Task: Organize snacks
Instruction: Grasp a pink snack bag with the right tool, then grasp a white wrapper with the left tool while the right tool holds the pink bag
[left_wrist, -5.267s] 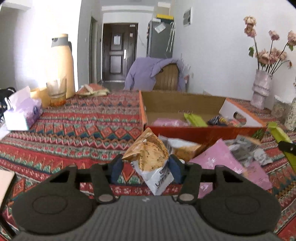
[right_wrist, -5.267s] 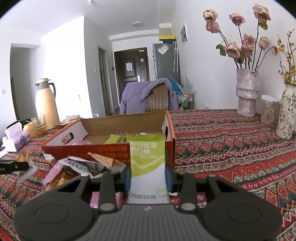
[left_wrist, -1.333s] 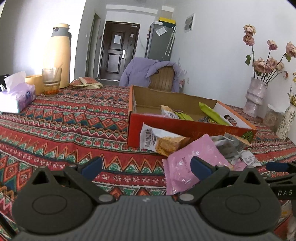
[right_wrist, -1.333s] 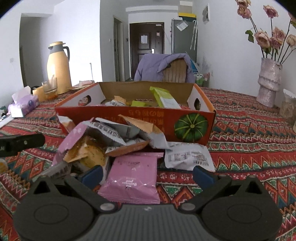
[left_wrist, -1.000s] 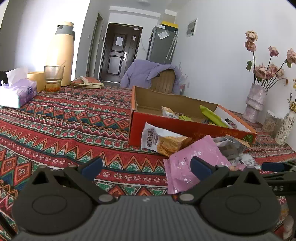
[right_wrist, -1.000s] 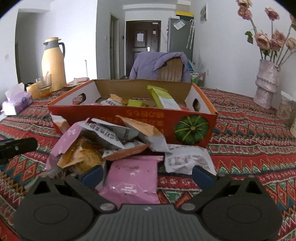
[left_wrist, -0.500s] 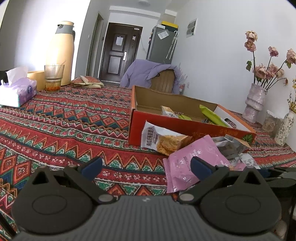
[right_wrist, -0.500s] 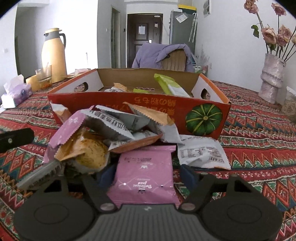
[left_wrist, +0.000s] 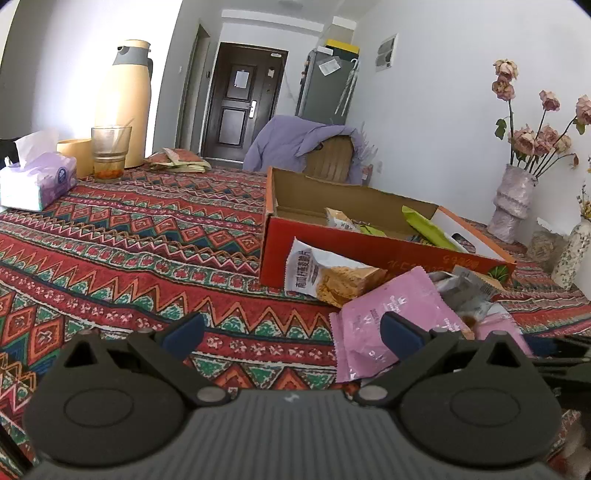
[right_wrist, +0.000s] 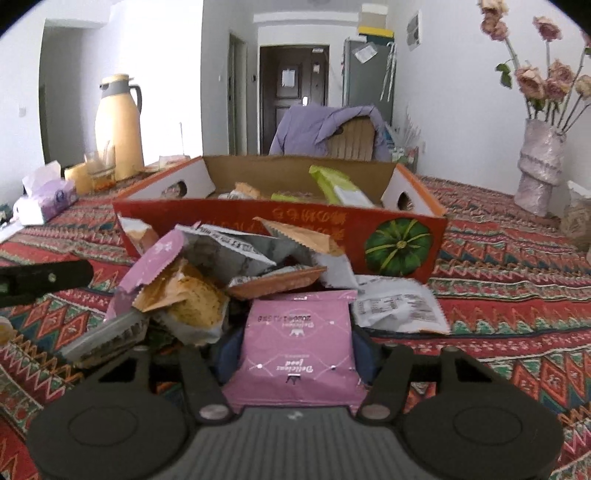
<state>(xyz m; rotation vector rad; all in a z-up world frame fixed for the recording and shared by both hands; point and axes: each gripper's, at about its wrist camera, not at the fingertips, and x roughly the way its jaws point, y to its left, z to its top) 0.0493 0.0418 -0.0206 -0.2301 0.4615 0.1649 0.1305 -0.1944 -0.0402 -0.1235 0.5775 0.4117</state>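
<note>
The right gripper (right_wrist: 295, 354) is closing its jaws around a pink snack packet (right_wrist: 297, 339) that lies between the blue pads, which sit right at its sides; whether they press it yet cannot be told; the left gripper (left_wrist: 291, 332) hangs with jaws wide apart and nothing between them, low over a tablecloth (left_wrist: 147, 236) woven in red, green and orange zigzags. A heap of snack packets (right_wrist: 221, 266) lies on the cloth against the front wall of an open orange cardboard box (right_wrist: 399, 240) printed with a green pumpkin; a green packet (right_wrist: 336, 186) leans inside it. At the far left of the table stand a tall cream thermos (left_wrist: 123, 99), a drinking glass (left_wrist: 110, 151) and a tissue pack (left_wrist: 38, 181); a vase of dried roses (left_wrist: 511, 199) stands at the right by a white wall; beyond the table a chair draped in a lilac garment (left_wrist: 295, 142) faces a dark door (left_wrist: 240, 99) and a grey fridge (left_wrist: 327, 86).
</note>
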